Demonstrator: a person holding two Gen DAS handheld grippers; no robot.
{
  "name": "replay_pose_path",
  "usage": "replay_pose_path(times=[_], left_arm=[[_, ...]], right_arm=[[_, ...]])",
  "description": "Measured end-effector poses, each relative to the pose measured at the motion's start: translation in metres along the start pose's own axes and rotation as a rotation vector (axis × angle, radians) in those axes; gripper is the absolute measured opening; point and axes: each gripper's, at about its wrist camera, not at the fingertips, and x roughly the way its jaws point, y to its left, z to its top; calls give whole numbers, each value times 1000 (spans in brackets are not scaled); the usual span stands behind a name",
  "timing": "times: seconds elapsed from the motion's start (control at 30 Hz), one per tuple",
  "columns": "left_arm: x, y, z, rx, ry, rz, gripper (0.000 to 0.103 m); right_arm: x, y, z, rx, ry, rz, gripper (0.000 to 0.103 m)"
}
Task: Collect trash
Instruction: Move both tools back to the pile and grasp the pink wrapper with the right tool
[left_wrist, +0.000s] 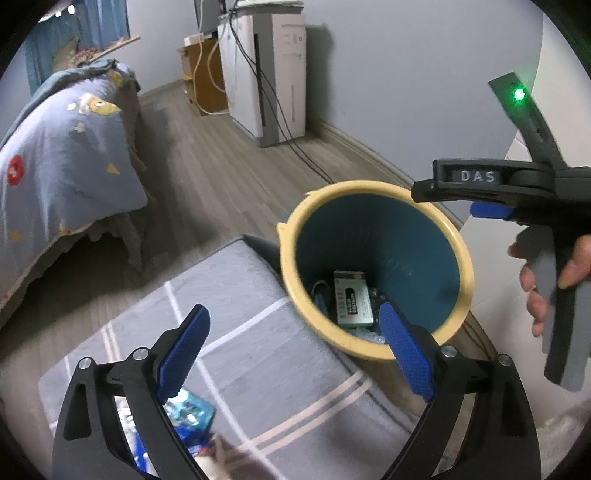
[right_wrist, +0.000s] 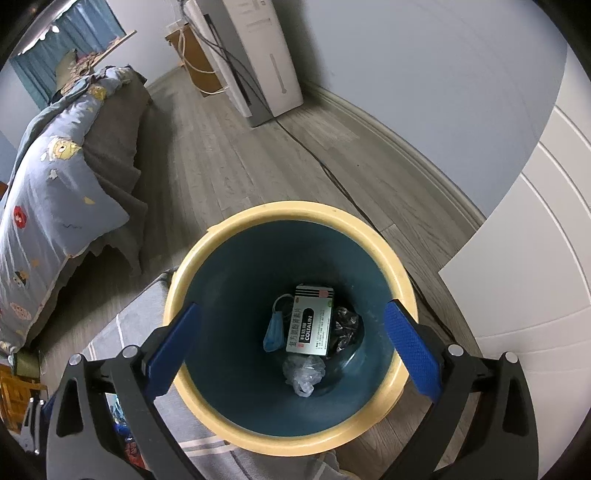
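I hold a set of tongs in each hand above a round waste bin (right_wrist: 400, 280) with a cream-yellow rim and dark teal inside, standing on a grey wood-look floor (right_wrist: 258, 155).

My right tongs (right_wrist: 291, 347) point steeply down over the bin's mouth. Their blue pads are spread wide, one over each side of the rim, with nothing between them. At the bottom of the bin lie the collected pieces of trash: a white and green medicine box (right_wrist: 312, 325) in the middle, a blue face mask (right_wrist: 275, 328) touching its left side, a crumpled dark wrapper (right_wrist: 345, 325) to its right, and a clear scrunched plastic bag (right_wrist: 304, 373) just below the box.

My left tongs (left_wrist: 295, 354) are also spread wide and empty. They hang over the edge of a grey mat with pale stripes (left_wrist: 280, 387), beside the bin; the right pad overlaps the bin's near rim. Low at the left, behind the left finger, some blue and clear packaging (left_wrist: 188, 410) lies on the mat, too blurred to name.

In the left view my right hand (left_wrist: 543, 280) grips the black handle of the other tongs, above the bin's right side.

A bed with a blue patterned quilt (right_wrist: 55, 192) stands to the left, and a white appliance (right_wrist: 258, 55) stands against the far wall.
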Motion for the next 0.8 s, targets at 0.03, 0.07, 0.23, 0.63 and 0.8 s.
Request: replay_pose_path(times=[0.03,0.07,0.23,0.63,0.8], left_arm=[[-4,2,0,-2,-3,6,92],[-10,7,-2,-5,-6,14,92],[-30,24,-10,-26,-13,47,93],[-101,103,-58,-110,-48,142,93],[-133,146,-89,-228,-74,178,94]], right_arm=[[0,3,-1,-6,0,-2,97],[-1,5,-2,-14,0,-2,97],[-15,21,-10,-37,-11,34,97],[-59,84,-52,-160,-59,77,97],[-62,104,-72,-158,-24,116,97]])
